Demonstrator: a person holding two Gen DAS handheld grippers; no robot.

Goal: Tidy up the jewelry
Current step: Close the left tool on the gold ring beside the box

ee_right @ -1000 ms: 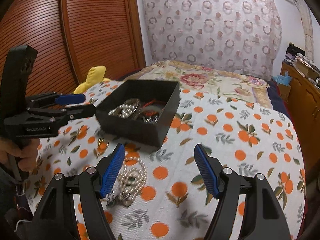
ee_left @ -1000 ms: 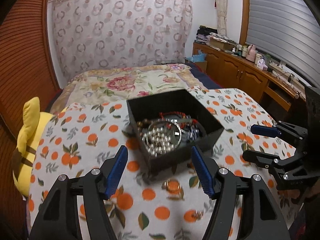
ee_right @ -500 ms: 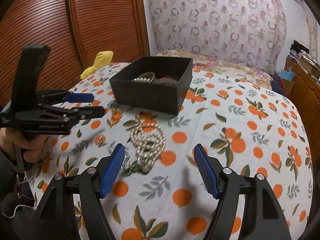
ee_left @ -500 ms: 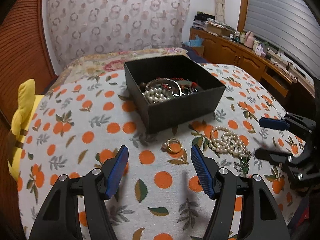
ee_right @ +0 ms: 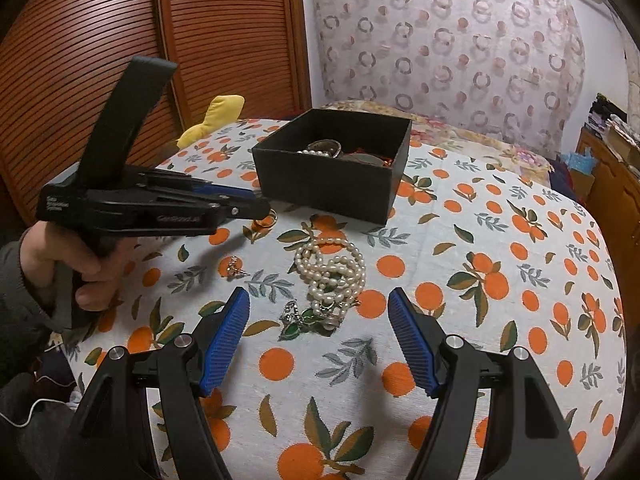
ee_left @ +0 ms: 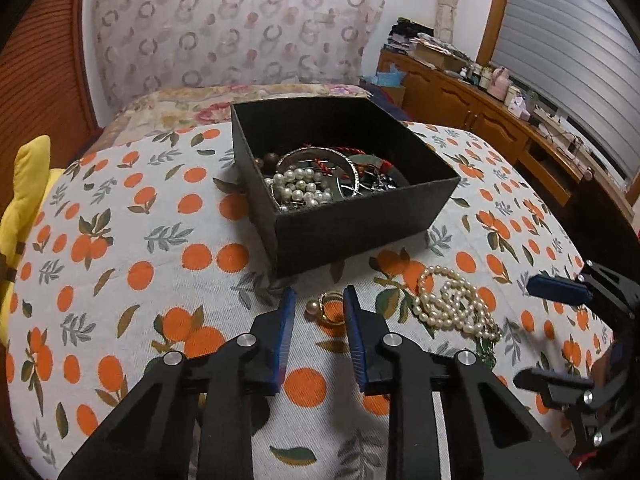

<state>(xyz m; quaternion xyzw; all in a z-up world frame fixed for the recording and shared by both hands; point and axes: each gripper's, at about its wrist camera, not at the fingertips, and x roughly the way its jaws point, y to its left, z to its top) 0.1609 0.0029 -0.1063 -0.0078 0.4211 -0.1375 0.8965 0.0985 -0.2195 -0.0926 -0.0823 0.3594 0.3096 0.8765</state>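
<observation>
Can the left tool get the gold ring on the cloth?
Probably yes. The left tool is closing right at the gold ring, which lies bare on the cloth; the black box and pearl necklace sit clear of it.

Near wall of black cardboard box hides most contents in right view. Small gold ring partly behind left claw fingertip; contact unclear. Yellow plush toy cut by edge.

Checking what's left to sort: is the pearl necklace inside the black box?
No, the pearl necklace lies on the orange-print cloth in front of the black box, outside its walls.
</observation>
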